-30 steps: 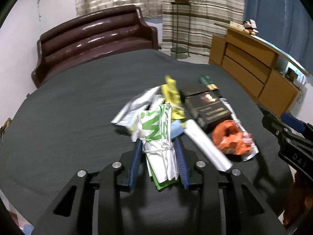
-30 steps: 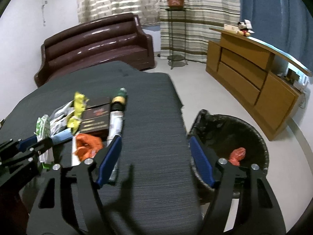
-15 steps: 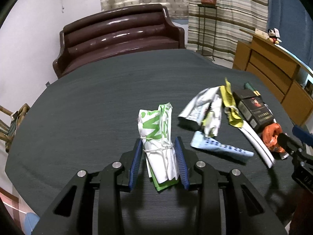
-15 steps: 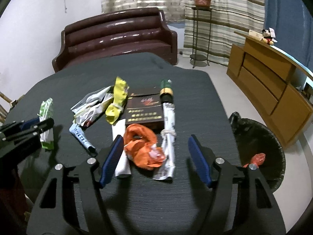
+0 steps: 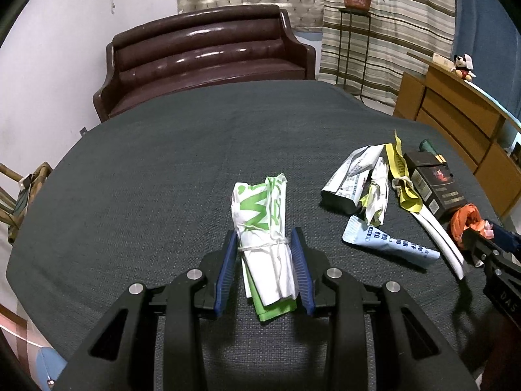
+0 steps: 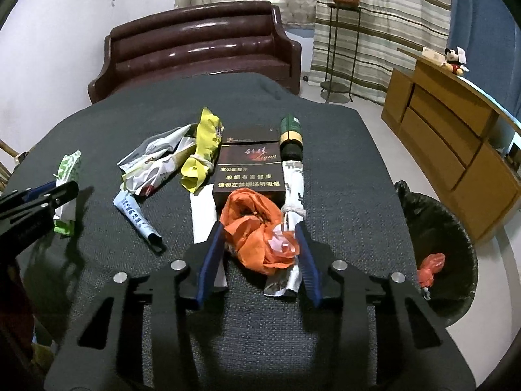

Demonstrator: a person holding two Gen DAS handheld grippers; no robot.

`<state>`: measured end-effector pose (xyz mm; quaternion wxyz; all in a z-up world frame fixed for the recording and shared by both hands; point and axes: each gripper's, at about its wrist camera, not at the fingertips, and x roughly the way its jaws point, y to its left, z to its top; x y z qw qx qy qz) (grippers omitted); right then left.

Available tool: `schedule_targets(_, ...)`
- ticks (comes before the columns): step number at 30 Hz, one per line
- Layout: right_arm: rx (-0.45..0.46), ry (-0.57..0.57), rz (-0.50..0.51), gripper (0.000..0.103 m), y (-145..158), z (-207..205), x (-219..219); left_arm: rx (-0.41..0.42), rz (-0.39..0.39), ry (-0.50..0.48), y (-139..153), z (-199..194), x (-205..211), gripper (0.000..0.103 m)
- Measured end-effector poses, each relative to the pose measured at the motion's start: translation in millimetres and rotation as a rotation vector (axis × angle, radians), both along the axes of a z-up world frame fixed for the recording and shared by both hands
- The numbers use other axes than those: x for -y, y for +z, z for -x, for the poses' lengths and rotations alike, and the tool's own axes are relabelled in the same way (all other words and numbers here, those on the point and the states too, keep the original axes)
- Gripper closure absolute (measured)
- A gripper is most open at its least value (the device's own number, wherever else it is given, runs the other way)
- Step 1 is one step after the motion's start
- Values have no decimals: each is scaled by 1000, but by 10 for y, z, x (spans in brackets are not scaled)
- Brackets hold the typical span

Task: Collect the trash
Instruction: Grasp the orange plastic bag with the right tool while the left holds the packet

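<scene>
From my left wrist view, the job looks barely begun as far as I can judge: most of the litter lies in a heap [image 5: 400, 195] at about two o'clock on the dark surface [image 5: 162, 179], with a blue tube [image 5: 387, 242] at its near edge. My left tongs [image 5: 265, 257] are clenched on a green-and-white wrapper [image 5: 263, 228], tied with string, both blue pads pressing its sides, so that piece is picked up but not yet binned. My right tongs show only as a black tip at the four o'clock edge, beside an orange bag [image 5: 465, 220]. From my right wrist view, the bin [image 6: 439, 254] with its black liner stands on the floor at about four o'clock, off the surface's edge, and holds one orange scrap [image 6: 429, 268], the only thing I can see in it. Left to collect are the yellow wrapper [image 6: 203, 153], the dark box [image 6: 249, 171], the green-capped tube [image 6: 291, 137], white wrappers and the blue tube. My right tongs [image 6: 260, 254] have just been closing and stand partly open astride the orange bag, which sits between the pads; I cannot tell whether they pinch it yet.
</scene>
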<state>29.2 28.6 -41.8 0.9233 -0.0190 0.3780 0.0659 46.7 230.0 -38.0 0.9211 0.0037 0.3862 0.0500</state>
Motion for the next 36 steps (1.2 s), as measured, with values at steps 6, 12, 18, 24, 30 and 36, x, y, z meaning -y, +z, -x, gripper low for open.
schedule_targets(6, 24, 5, -4, 70, 46, 53, 0, 7, 3, -6, 15, 3, 26, 68)
schedule_targets(12, -1, 29, -12, 69, 22, 49, -10, 9, 3, -15, 25, 13, 76, 68)
schedule_targets(18, -41, 49, -24, 65, -47, 9, -51, 9, 3, -10, 23, 15, 82, 68)
schedule_targets(24, -72, 46, -12, 63, -93, -51, -103, 5, 9, -3, 10, 5, 28, 68)
schedule_targets(30, -68, 45, -9, 64, -73, -64, -105, 5, 12, -3, 6, 12, 46, 69)
schedule_targets(36, -23, 43, -1, 65, 3, -1, -103, 1, 17, -13, 3, 26, 102, 69)
